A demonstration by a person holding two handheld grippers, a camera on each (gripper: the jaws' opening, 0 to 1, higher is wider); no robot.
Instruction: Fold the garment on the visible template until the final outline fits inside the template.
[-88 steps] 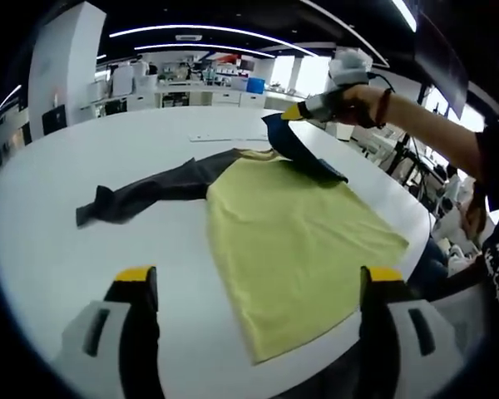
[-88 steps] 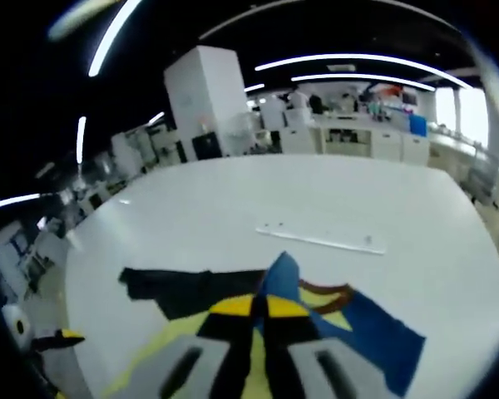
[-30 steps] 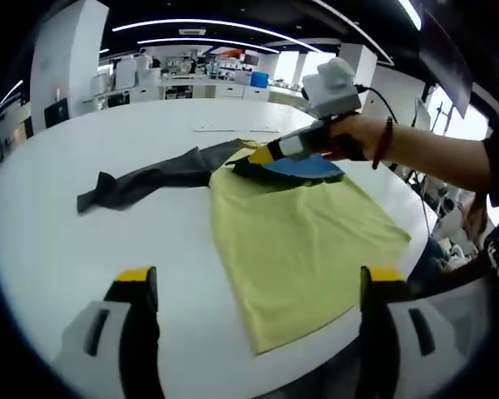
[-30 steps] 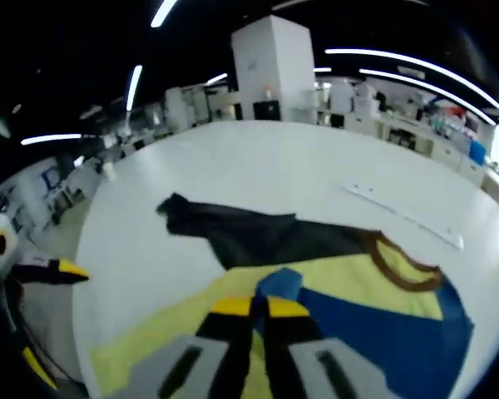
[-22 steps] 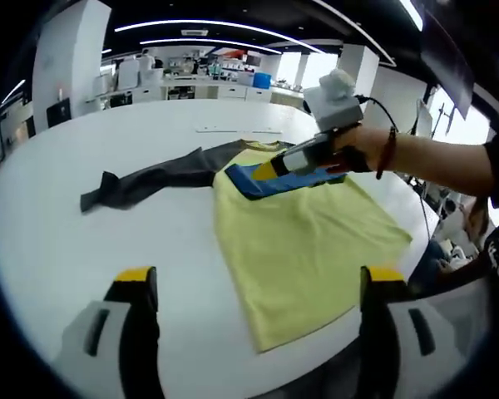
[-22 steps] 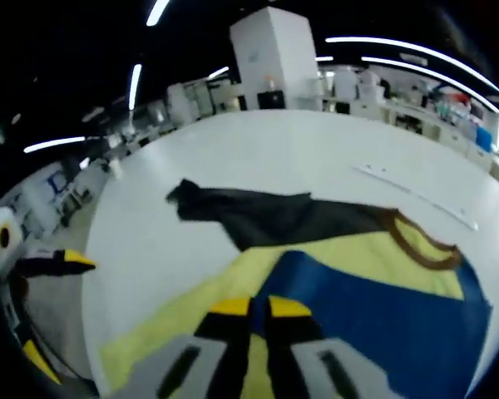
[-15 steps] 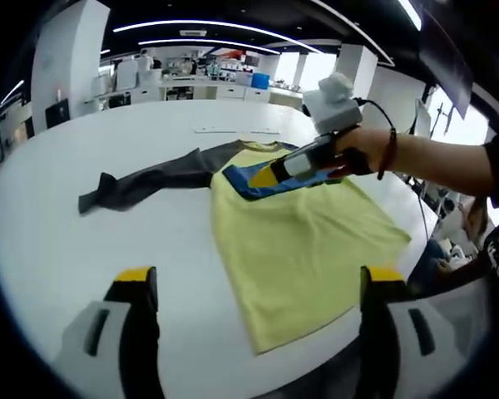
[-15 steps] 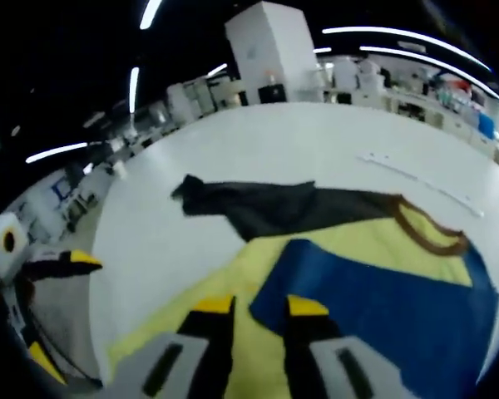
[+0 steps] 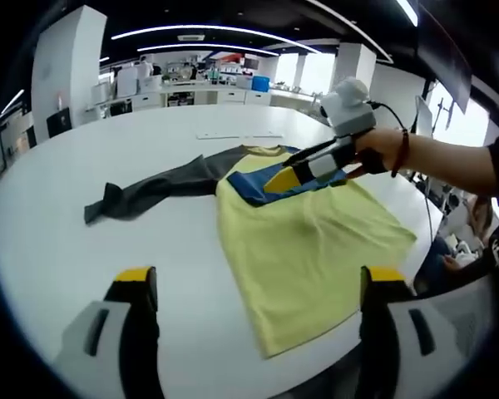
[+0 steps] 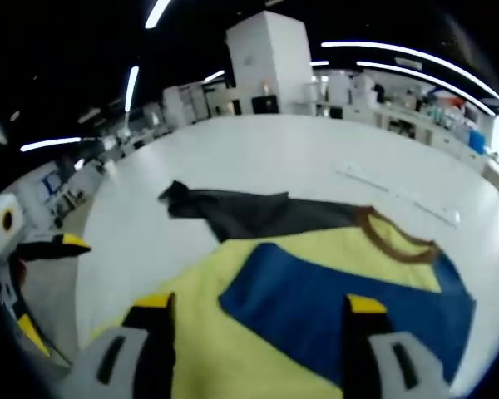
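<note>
We see both jaw pairs apart: right gripper [image 9: 284,179] hovers mid-frame over the blue sleeve [image 10: 341,303]; left gripper [image 9: 254,287] holds nothing.

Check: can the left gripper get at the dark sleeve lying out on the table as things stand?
Probably yes. The left gripper is open and holds nothing, and the dark sleeve lies flat on the table with bare surface between them. The right gripper sits over the blue sleeve, off that path.
</note>
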